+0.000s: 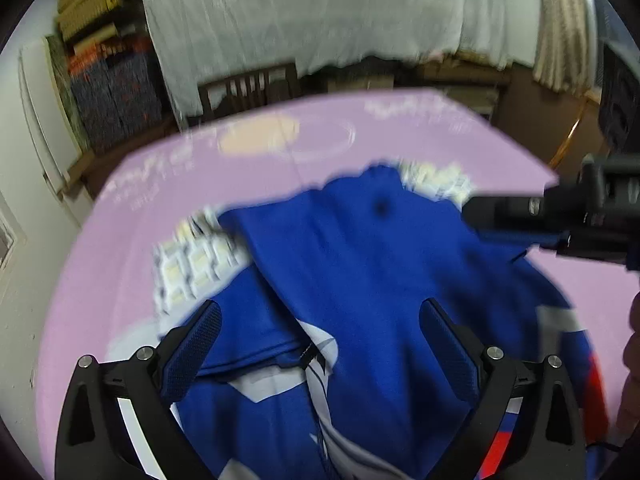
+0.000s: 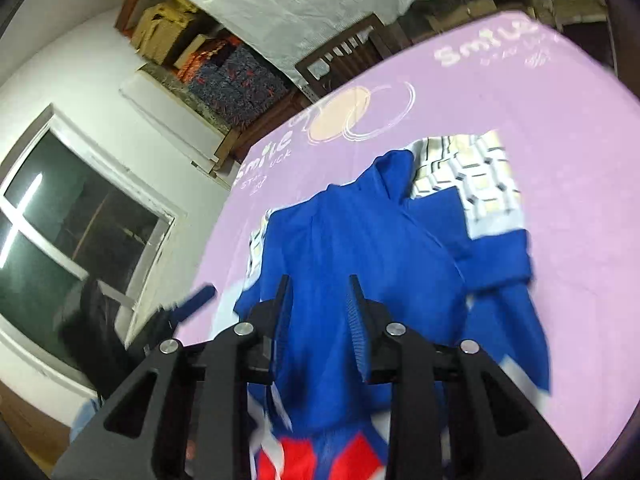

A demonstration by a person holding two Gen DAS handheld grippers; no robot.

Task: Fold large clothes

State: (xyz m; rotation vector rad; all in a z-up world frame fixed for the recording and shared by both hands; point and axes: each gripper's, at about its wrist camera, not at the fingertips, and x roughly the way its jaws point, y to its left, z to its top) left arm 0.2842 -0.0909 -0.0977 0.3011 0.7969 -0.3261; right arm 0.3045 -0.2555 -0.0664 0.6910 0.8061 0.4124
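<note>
A large blue garment (image 1: pixel 360 260) with white and red panels lies rumpled on a lilac printed sheet (image 1: pixel 100 280). It partly covers a checked white and cream garment (image 1: pixel 192 268). My left gripper (image 1: pixel 320 314) hovers over the blue cloth, jaws wide open and empty. My right gripper (image 1: pixel 472 216) reaches in from the right over the garment's edge. In the right wrist view, my right gripper (image 2: pixel 319 286) stands narrowly open above the blue garment (image 2: pixel 360 240), with cloth showing through the gap but not pinched. The checked garment (image 2: pixel 472 172) peeks out behind. A blurred fingertip of the left gripper (image 2: pixel 200 296) shows at the left.
A dark wooden chair (image 1: pixel 248 88) stands past the sheet's far edge, under a hanging white cloth (image 1: pixel 320 12). Stacked boxes (image 1: pixel 100 20) fill the far left corner. A window (image 2: pixel 72 232) is in the left wall. A hand (image 1: pixel 632 340) shows at the right edge.
</note>
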